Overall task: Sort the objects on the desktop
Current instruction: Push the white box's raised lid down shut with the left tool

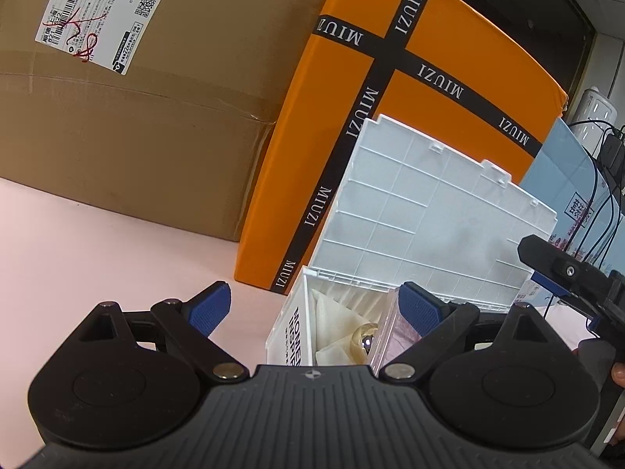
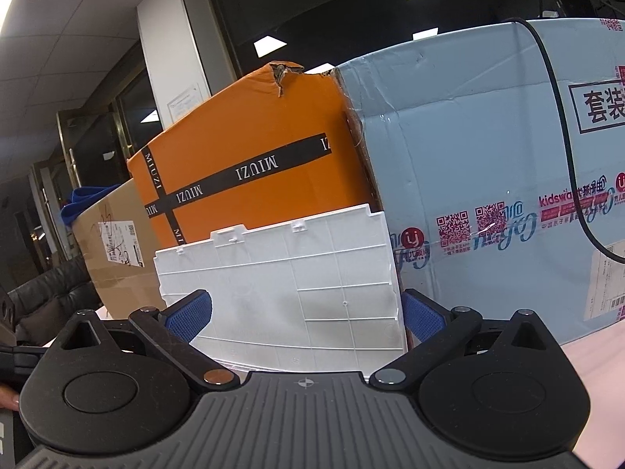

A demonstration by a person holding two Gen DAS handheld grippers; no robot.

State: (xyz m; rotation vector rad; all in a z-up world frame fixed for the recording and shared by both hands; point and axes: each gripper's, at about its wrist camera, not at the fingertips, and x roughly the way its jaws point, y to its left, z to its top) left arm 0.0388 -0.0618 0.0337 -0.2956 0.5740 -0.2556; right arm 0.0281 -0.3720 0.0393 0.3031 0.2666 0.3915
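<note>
left gripper (image 1: 314,306) wide open, empty, over white bin (image 1: 291,328) lower centre | right gripper (image 2: 304,312) open, empty, at raised lid (image 2: 281,273) | risk: lid drops, bin tips

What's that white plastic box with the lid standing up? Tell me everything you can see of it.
The white plastic storage box sits on the pale pink table, in front of the orange MIUZI box. Its translucent lid is hinged open and stands nearly upright, ribbed in a grid, with small latch tabs along its top edge. Black lettering runs down one side wall. Inside lie cream cloth and a clear plastic piece; a small shiny item is partly hidden. The open left tool hovers above it, not touching.
</note>
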